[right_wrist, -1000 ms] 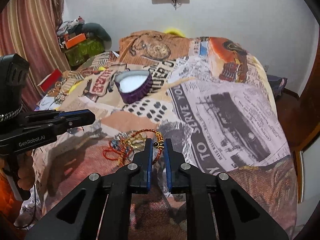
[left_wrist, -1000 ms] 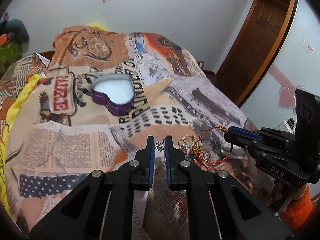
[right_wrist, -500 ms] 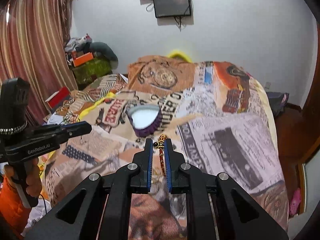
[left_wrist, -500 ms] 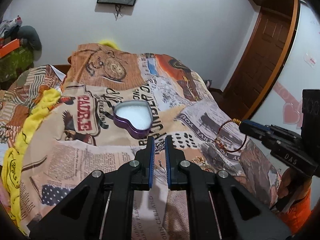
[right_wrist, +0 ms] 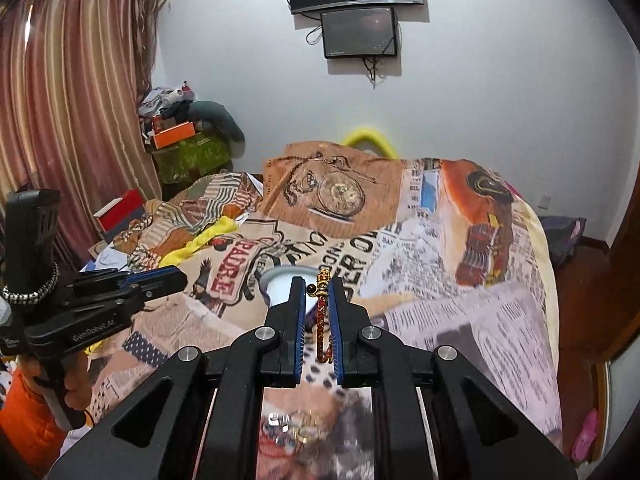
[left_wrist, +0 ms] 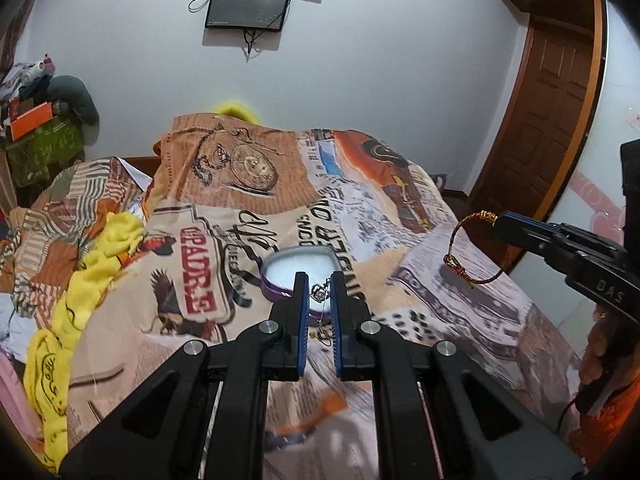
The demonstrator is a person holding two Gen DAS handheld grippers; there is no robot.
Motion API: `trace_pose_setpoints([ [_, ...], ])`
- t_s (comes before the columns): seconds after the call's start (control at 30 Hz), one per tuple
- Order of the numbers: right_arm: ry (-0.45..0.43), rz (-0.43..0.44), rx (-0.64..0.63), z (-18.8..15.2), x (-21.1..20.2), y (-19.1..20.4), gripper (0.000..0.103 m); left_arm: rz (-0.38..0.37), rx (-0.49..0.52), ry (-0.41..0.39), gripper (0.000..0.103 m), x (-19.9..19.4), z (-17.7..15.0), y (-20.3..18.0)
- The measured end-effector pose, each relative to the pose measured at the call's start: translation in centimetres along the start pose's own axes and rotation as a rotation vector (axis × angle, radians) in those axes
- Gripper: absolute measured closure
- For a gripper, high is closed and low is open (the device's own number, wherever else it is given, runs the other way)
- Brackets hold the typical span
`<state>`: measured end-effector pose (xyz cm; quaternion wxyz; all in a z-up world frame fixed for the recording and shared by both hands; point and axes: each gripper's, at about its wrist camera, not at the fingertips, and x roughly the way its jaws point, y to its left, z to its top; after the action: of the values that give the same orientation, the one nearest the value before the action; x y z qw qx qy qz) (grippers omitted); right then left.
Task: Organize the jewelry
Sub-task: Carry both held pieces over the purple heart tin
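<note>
My left gripper (left_wrist: 319, 280) is shut on a thin silver necklace with a small pendant (left_wrist: 319, 293), held in the air above the bed. My right gripper (right_wrist: 318, 284) is shut on a red cord bracelet with gold beads (right_wrist: 321, 320); in the left wrist view the bracelet (left_wrist: 476, 248) hangs as a loop from that gripper's tip (left_wrist: 500, 226). A purple heart-shaped box (left_wrist: 298, 268) with a white inside lies open on the bedspread beyond both grippers; it also shows in the right wrist view (right_wrist: 280, 280). More jewelry (right_wrist: 298, 426) lies on the bed under the right gripper.
The bed has a printed patchwork bedspread (left_wrist: 248, 200) with a yellow cloth (left_wrist: 92, 264) along its left side. A wooden door (left_wrist: 548, 120) stands at the right. Boxes and clothes (right_wrist: 180, 140) are piled by the curtain at the left.
Both grippers have risen from the jewelry pile on the bed, each carrying its piece. The views have tilted up and the heart box now sits just beyond the fingertips.
</note>
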<state>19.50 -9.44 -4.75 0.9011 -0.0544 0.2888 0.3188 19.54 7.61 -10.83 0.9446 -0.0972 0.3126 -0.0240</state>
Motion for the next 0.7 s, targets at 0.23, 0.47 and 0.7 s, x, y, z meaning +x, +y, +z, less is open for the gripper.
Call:
trace_pose_setpoints([
  [0.23,0.022,0.033,-0.038,1.5,3.0,1.0,0.093,0.005,-0.021,0.018,0.094,3.3,1.5,1.6],
  [0.47,0.083,0.091,-0.053,2.5,6.9,1.5,0.093,0.042,0.018,0.030,0.094,5.9,2.4,2.3],
  [0.7,0.188,0.196,-0.004,3.2,11.5,1.2,0.093,0.035,-0.002,0.075,0.094,8.7,2.8,3.7],
])
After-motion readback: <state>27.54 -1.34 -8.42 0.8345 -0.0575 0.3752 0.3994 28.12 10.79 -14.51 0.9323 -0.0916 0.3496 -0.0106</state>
